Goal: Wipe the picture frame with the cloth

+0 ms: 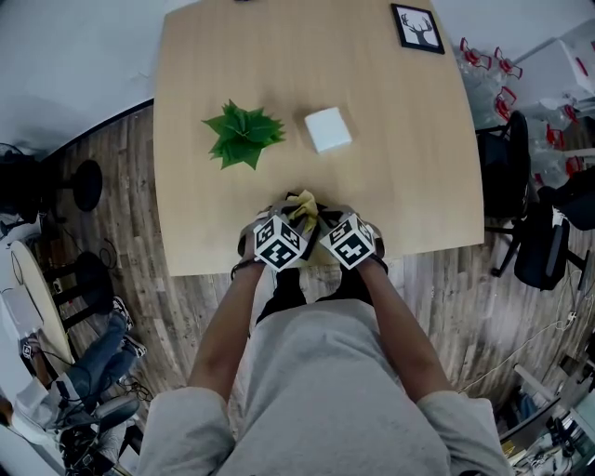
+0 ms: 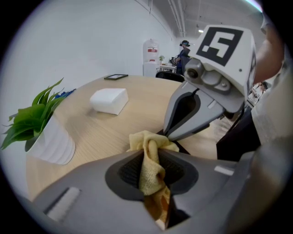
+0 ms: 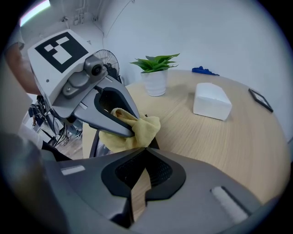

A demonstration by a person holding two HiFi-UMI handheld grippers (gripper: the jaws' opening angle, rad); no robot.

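Right hand-held gripper (image 3: pixel 145 150) sits low in shot, jaws drawn together, tips nipping a corner of the yellow cloth (image 3: pixel 145 128). Facing it, the left hand-held gripper (image 3: pixel 130 127) clamps the same bunched cloth from the other side, its marker cube up top. Beyond them on the counter (image 3: pixel 219 146) there's a potted plant (image 3: pixel 155 73), a white box (image 3: pixel 211 101) to its right, and the picture frame (image 3: pixel 261 99) lying flat at the far right edge.

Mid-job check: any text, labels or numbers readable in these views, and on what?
No readable text anywhere.
Marker cubes: black-and-white squares, no letters.
Picture frame: deer silhouette only.
White box: blank.
Red label on far white unit: too small to read.
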